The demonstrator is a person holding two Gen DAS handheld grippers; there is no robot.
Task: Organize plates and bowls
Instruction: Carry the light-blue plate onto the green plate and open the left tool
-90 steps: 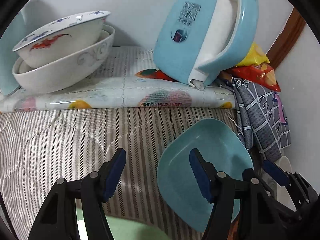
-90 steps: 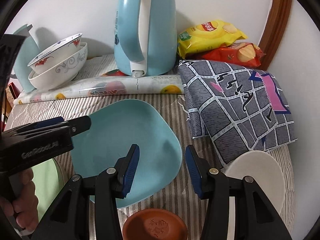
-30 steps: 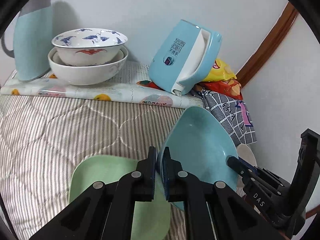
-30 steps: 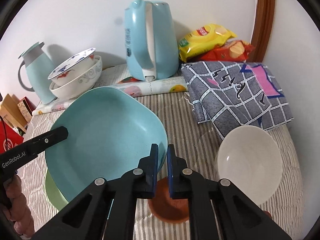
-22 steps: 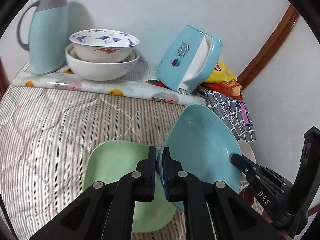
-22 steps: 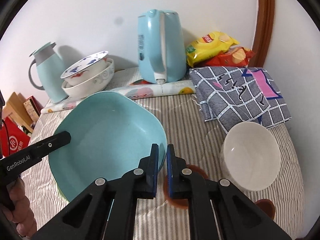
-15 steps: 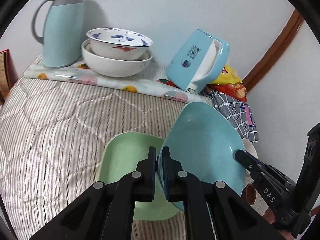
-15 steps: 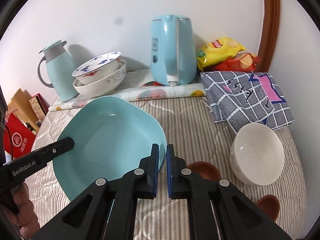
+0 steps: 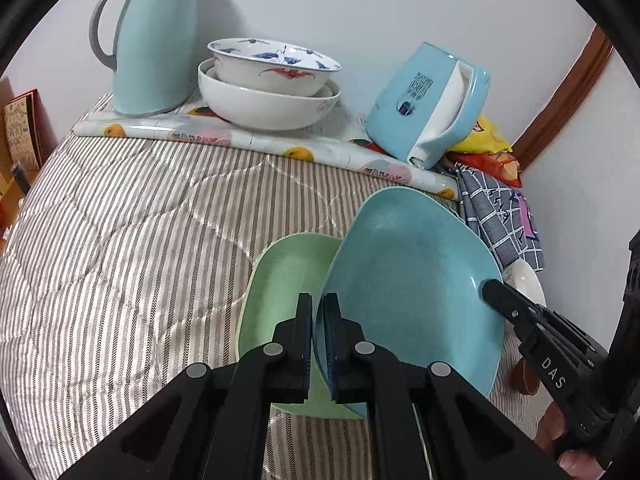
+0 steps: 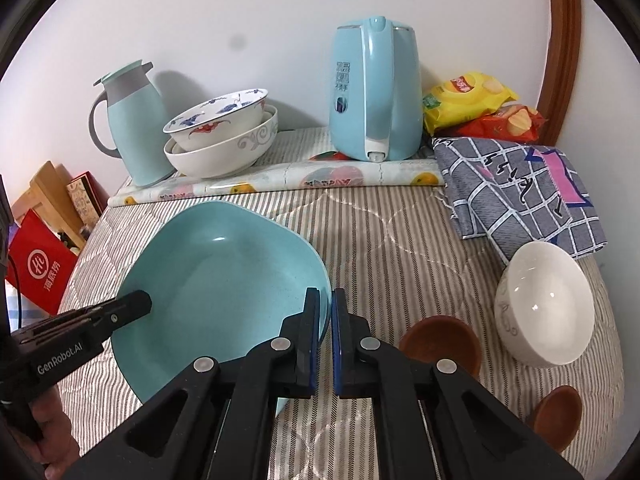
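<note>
Crowding the far edge of the striped worktop [image 10: 400, 240], a fruit-patterned mat [image 10: 280, 182] carries a pale blue thermos jug [image 10: 136, 120] at about 10 o'clock in the right wrist view, two stacked white bowls [image 10: 224, 140] beside it, and a blue electric kettle [image 10: 376, 88] near 12 o'clock. Snack bags [image 10: 476, 108] and a folded checked cloth [image 10: 520, 188] fill the 2 o'clock corner. Nearer, at 3 o'clock, a white bowl [image 10: 544, 304] lies tipped on its side, with two small brown dishes [image 10: 444, 344] just beside it toward 4 o'clock. A red bag [image 10: 40, 268] sits off the worktop at 9 o'clock.

The blue plate [image 10: 224, 288] is held tilted between both tools, above the worktop. The right gripper [image 10: 325, 320] has its fingers pinched narrow on the plate's near right rim, the rim passing between the pads. The left gripper [image 9: 316, 332] is likewise clamped thin on the opposite rim; in the left wrist view the plate spreads from its fingers toward 2 o'clock, reaching the right tool's black tip at 4 o'clock. A green plate [image 9: 288, 280] lies flat on the worktop beneath, showing at 11 o'clock of the left fingers, its right side hidden by the blue plate's edge. Whether the two plates touch cannot be told.
</note>
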